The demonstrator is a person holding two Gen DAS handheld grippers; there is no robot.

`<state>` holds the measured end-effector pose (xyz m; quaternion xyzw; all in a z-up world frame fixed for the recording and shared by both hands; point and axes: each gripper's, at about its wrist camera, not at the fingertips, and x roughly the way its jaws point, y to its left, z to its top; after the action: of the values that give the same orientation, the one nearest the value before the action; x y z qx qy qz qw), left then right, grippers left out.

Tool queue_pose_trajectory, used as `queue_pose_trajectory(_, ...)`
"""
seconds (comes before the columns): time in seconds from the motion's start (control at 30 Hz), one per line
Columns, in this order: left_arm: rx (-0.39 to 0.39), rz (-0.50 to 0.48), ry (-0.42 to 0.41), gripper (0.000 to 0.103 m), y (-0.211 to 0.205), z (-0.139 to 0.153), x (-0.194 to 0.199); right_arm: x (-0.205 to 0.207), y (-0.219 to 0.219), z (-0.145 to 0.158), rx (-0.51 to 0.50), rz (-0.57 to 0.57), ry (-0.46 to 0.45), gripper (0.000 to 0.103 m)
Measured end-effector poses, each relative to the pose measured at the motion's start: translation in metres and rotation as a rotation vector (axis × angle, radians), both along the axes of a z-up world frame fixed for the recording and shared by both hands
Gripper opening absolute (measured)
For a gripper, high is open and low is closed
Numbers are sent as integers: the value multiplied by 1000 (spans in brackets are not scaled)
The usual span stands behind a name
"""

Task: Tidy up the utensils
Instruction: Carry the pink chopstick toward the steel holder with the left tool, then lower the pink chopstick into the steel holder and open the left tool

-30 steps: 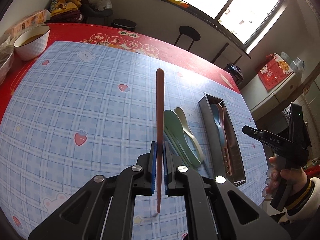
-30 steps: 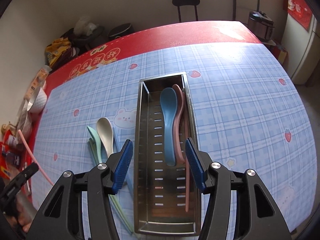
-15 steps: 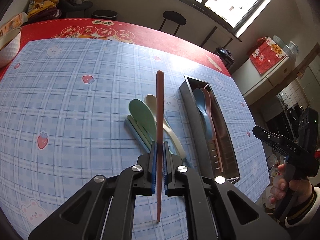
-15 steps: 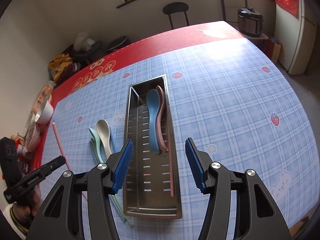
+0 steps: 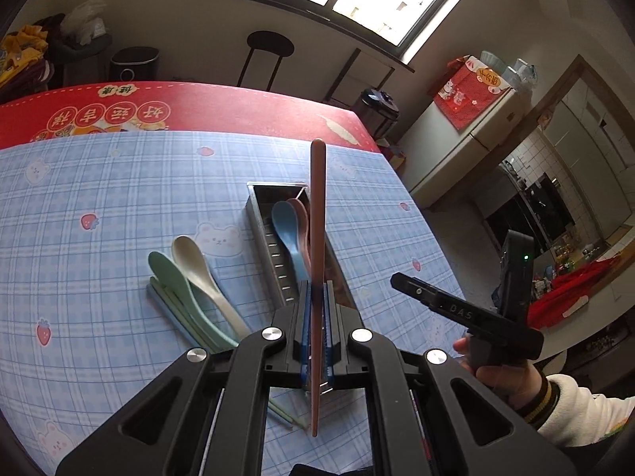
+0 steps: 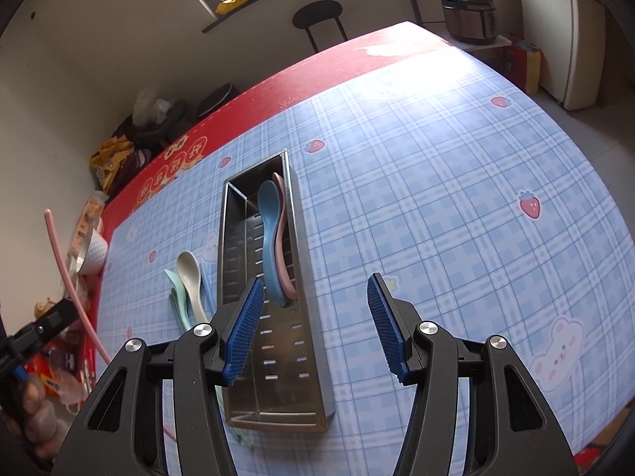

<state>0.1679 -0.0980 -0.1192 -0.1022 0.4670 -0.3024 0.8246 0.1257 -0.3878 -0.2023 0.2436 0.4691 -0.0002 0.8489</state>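
My left gripper (image 5: 316, 297) is shut on a pink chopstick (image 5: 317, 214), held above the near end of the metal utensil tray (image 5: 262, 198). The tray holds a blue spoon (image 5: 287, 234) and a pink spoon (image 5: 303, 218). A green spoon (image 5: 170, 277), a cream spoon (image 5: 194, 265) and pale green and blue chopsticks (image 5: 174, 313) lie on the cloth left of the tray. My right gripper (image 6: 315, 317) is open and empty above the tray (image 6: 313, 277); the blue spoon (image 6: 268, 230) lies below. The pink chopstick (image 6: 65, 273) shows at far left.
The table has a blue plaid cloth (image 5: 99, 206) over a red cover (image 5: 198, 103). A white bowl (image 6: 93, 250) stands at the far left edge. A stool (image 5: 270, 45) and a rice cooker (image 6: 468, 12) stand beyond the table. The table edge runs close on the right.
My left gripper has carried the pink chopstick to the right, from over the loose spoons to over the tray. My right gripper has shifted right and tilted, still open.
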Motion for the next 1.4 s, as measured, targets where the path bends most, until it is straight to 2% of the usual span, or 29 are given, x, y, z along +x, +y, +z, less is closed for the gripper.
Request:
queue_pose_trajectory(0.13,3,-16,12,5,-28,-6,17,1,-12,-2,1,-17,6,53)
queue_pose_trajectory(0.27,-4,-8,70,5,-52,-27,41,3,-24,-3,-4,-27,5,53)
queue_pose_trajectory(0.47,40,6,139,5,-80,-63,73,7,-38,-6,-6,-31,14,53)
queue_pose_trajectory(0.9,106,-5,267,5,-119,-121,96,12,-58,-16,-6,-39,48,53)
queue_pose_trajectory(1.4,150,-2,285,6,-129,-139,109,2,-62,-18,-3,-60,62,53)
